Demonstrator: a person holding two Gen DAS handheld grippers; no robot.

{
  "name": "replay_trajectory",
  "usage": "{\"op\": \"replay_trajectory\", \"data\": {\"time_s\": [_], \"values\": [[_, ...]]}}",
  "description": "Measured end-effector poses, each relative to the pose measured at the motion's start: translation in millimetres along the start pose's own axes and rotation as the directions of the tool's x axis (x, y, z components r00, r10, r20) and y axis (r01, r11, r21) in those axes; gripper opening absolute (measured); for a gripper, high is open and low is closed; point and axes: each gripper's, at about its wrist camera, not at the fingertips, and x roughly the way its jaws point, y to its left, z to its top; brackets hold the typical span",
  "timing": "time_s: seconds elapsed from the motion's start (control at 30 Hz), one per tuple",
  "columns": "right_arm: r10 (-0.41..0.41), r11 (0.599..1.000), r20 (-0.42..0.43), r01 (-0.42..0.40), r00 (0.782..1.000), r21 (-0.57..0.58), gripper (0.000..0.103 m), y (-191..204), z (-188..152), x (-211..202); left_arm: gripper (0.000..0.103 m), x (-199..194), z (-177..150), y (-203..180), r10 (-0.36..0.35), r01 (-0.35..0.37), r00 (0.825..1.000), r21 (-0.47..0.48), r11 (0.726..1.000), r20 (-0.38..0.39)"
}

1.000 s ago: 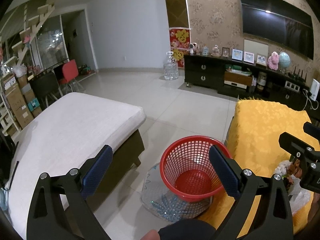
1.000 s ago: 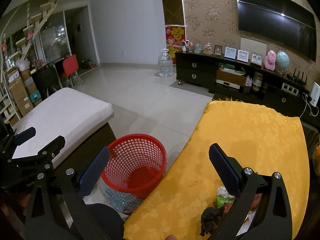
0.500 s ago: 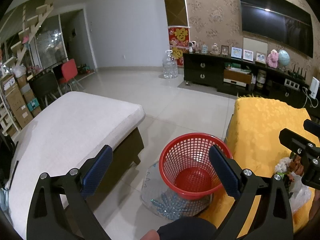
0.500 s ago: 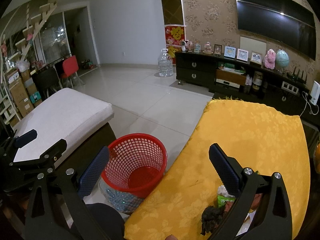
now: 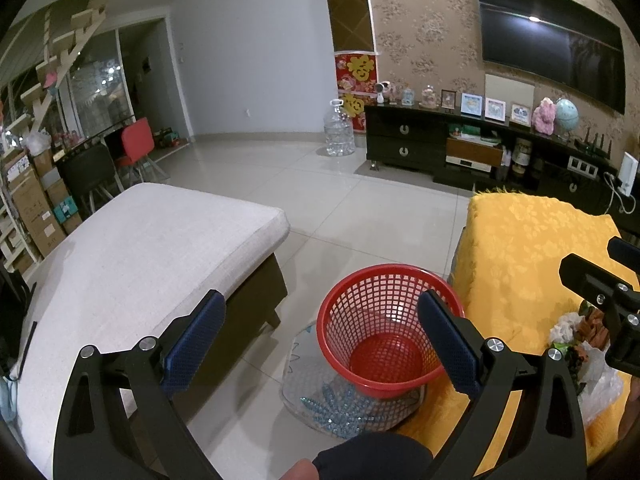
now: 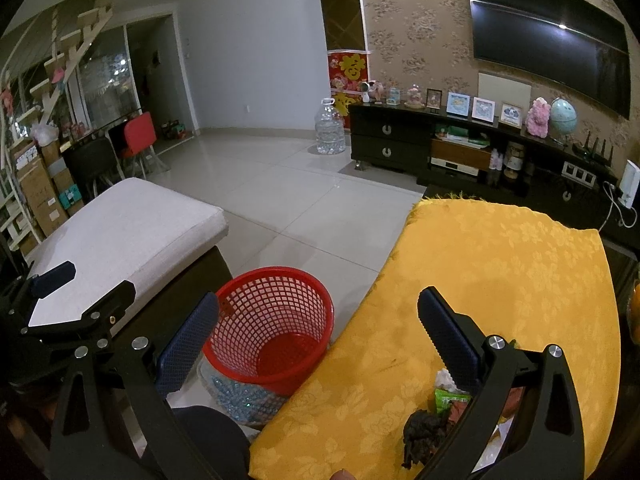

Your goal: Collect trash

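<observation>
Beside the round red plastic mesh basket (image 5: 384, 336), which stands on the pale tiled floor (image 5: 320, 200) against the edge of the yellow patterned cloth-covered table (image 6: 500, 272), both grippers hang empty. Under the basket lies a clear flat thing with blue markings (image 5: 332, 400); what it is cannot be made out. The basket's inside shows only its red bottom.

Seen from its own camera, the left gripper (image 5: 320, 344) has its blue-padded jaws spread wide, the basket showing between them; nothing sits between the pads. The right gripper (image 6: 316, 340) is likewise spread wide with nothing between its jaws; one finger lies in front of the basket's near rim, the other over the yellow cloth.

On the table, on the side away from the basket, sits the pile of trash (image 6: 436, 420): a dark crumpled lump, a green wrapper, a bit of white tissue and something reddish. The right gripper's far finger and frame cover much of it, so its full extent is hidden. The left view shows the same pile (image 5: 576, 336) at its edge, partly behind the right gripper's black frame, with crinkled clear plastic beside it.

Across from the basket stands a low bench with a beige cushion (image 5: 132, 264), cut off by the frame's edge.
</observation>
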Motion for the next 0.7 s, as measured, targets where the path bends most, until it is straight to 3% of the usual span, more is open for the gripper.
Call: {"op": "replay_trajectory", "data": {"time_s": [0.7], "values": [[-0.025, 0.999, 0.016, 0.025, 1.0, 0.043, 0.097, -14.1, -12.5, -5.3, 0.093, -2.3, 0.8, -15.7, -0.026, 0.026, 1.0, 0.034, 0.999, -0.016]]}}
